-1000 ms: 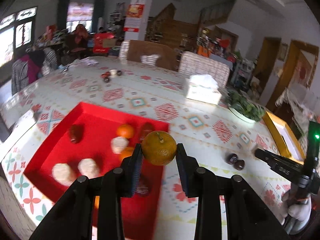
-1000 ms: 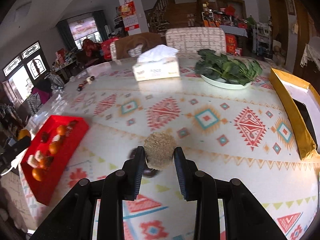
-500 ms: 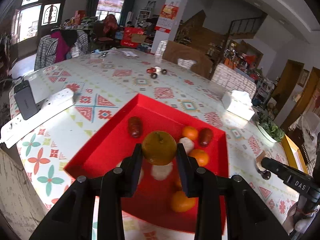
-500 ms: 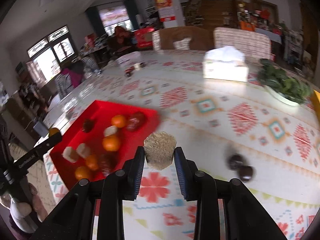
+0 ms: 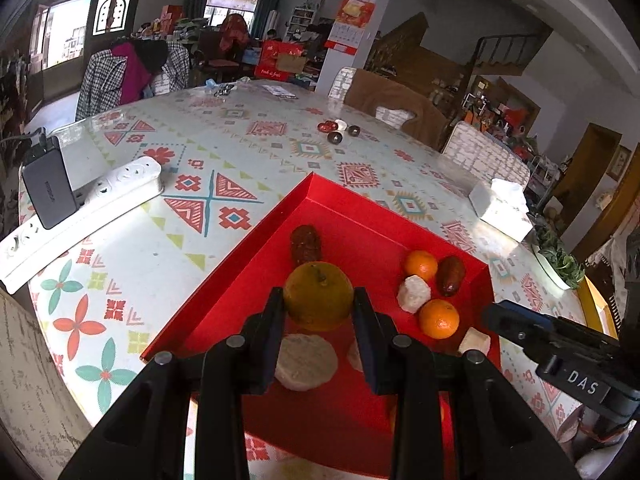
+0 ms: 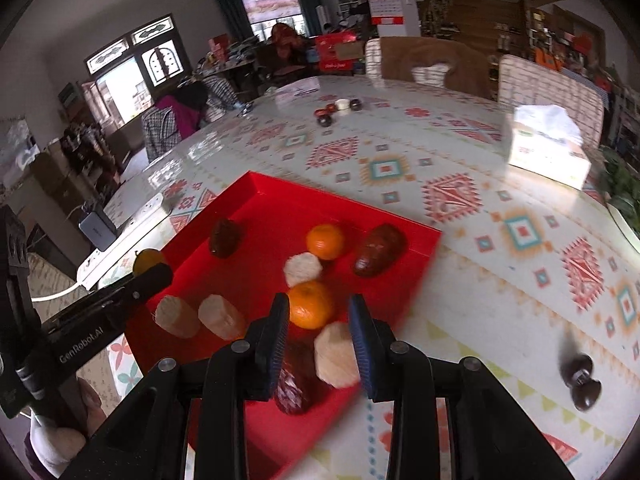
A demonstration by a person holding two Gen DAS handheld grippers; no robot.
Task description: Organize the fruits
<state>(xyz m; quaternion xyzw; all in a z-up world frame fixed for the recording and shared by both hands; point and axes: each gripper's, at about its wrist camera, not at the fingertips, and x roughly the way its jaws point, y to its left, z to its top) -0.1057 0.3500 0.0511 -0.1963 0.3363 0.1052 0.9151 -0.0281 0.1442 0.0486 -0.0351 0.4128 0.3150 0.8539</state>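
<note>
- Left wrist view: my left tool [image 5: 318, 306] is clenched on a yellow-green citrus fruit [image 5: 318, 295], its pads pressing the two sides at the widest part. The fruit hangs over the red tray [image 5: 240, 280], above a pale round piece [image 5: 306, 361]. I judge it firm, rather heavy and with a smooth skin, so a grip across the middle is the safe one; a hold nearer the top could let it slide out.
- In the same tray lie two small oranges [image 5: 420, 265], a dark red date-like fruit [image 5: 450, 275] and pale peeled chunks [image 5: 414, 293]. My right tool [image 5: 504, 316] comes in from the right edge.
- Right wrist view: my right tool [image 6: 318, 344] is closed on a pale faceted chunk [image 6: 335, 356], which sits low between the pads, over the near corner of the tray [image 6: 248, 184]. It looks light and maybe crumbly; I would not press harder.
- Two dark round fruits [image 6: 580, 378] wait on the worktop [image 6: 480, 248], well apart from the tray.
</note>
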